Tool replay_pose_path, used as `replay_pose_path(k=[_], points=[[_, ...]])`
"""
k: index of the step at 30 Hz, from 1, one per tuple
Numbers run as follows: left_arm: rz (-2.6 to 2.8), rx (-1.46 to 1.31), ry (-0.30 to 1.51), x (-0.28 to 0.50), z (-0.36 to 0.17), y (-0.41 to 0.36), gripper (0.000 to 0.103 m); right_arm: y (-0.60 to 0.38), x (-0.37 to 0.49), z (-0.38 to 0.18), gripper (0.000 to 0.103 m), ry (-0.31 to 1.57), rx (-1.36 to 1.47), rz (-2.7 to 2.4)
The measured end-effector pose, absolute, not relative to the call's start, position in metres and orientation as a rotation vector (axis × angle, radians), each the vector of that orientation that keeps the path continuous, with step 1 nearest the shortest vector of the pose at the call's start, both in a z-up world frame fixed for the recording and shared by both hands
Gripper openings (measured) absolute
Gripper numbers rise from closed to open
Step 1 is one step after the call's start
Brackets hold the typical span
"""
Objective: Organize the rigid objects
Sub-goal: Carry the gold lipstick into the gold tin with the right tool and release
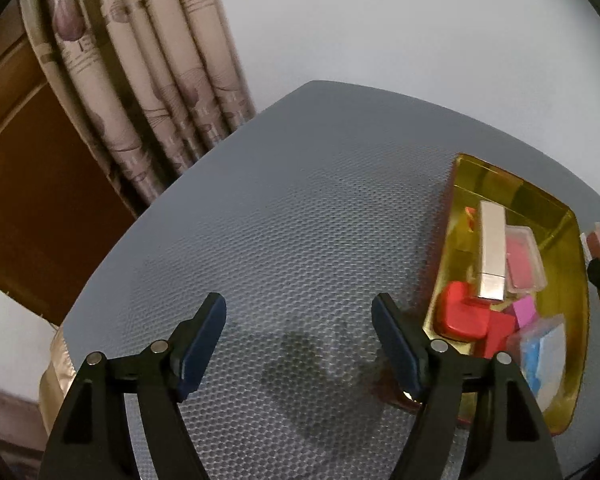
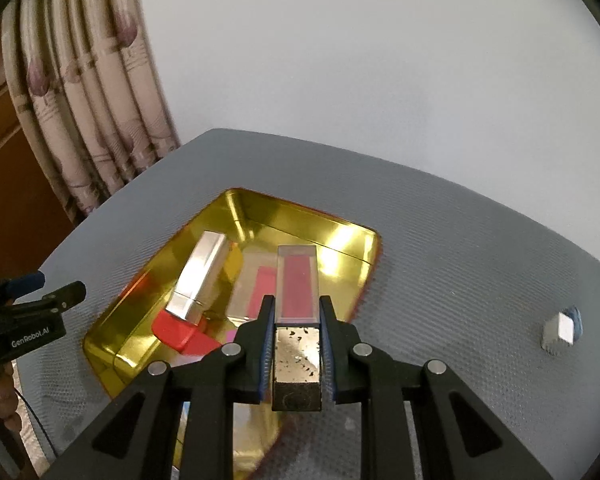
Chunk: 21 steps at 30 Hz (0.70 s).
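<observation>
My right gripper [image 2: 297, 304] is shut on a clear lip-gloss tube [image 2: 298, 276] with red inside and a scuffed gold cap, held over the gold tray [image 2: 300, 216]. In the tray [image 1: 500, 184] lie a silver rectangular case [image 1: 492, 256], a red piece [image 1: 462, 316], a clear pink box [image 1: 522, 260], a magenta cube [image 1: 524, 310] and a blue-and-white item [image 1: 540, 352]. My left gripper [image 1: 299, 304] is open and holds nothing, hovering over bare grey mat just left of the tray. The right wrist view catches it at the left edge [image 2: 62, 284].
A small white-and-blue block [image 2: 562, 328] lies alone on the grey textured mat [image 1: 300, 200], far right of the tray. A patterned curtain [image 1: 152, 80] and a brown wooden door [image 1: 28, 168] stand behind the table's left corner. A white wall backs the table. A hand [image 2: 0, 404] grips the left tool.
</observation>
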<state>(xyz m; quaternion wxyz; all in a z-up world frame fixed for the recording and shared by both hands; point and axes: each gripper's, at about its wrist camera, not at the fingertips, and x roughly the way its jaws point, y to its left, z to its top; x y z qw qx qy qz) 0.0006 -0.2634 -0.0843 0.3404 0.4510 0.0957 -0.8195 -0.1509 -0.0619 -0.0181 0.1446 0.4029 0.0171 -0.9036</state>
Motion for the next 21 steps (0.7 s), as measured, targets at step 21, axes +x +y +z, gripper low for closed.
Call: replay_pose_path(k=[21], points=[[-2.037,1.184,0.385,0.023,-0.089,-0.301,0.074,-0.098,-0.189,-0.056,0.020,0.117,1.307,-2.504]])
